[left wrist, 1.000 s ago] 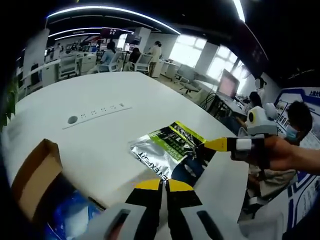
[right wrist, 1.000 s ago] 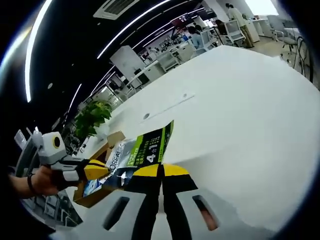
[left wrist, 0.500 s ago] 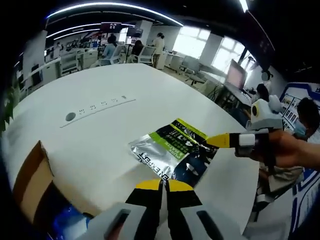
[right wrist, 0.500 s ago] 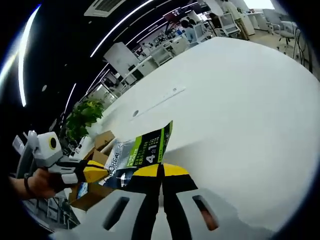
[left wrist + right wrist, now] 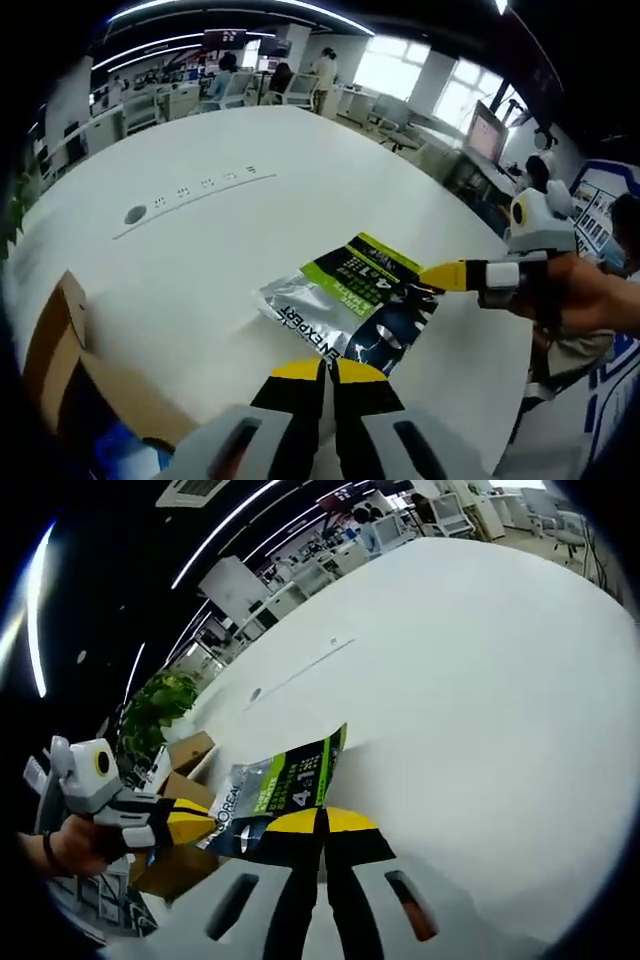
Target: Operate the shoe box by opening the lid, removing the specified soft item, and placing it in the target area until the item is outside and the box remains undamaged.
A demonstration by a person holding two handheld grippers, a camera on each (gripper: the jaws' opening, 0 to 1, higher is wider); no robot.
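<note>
1. Left gripper view, far left: the cardboard shoe box [image 5: 70, 370] sits at the table edge, flap up, with something blue inside that I can't make out.
2. Moving right, the white table [image 5: 200, 250] spreads out, a strip of small markings and a round grey dot [image 5: 134, 214] set into it well beyond the box.
3. Centre: the foil pouch [image 5: 345, 305], silver, green and black with printed lettering, is outside the box and well apart from it, over the table; whether it lies flat or hangs just above, hard to tell.
4. Bottom centre: the left gripper [image 5: 328, 372], yellow-tipped jaws pressed together, nothing between them.
5. Right: the right gripper [image 5: 440, 276] comes in, held by a hand [image 5: 585, 300], its yellow tip at the pouch's edge.
6. Right gripper view, left side: the left gripper [image 5: 205, 825] in a hand [image 5: 70, 845], with the shoe box [image 5: 175, 780] and a potted plant [image 5: 155, 705] behind it.
7. Centre: the pouch [image 5: 285, 785] stands up from the right gripper [image 5: 322, 822], whose jaws are clenched on its lower edge.
</note>
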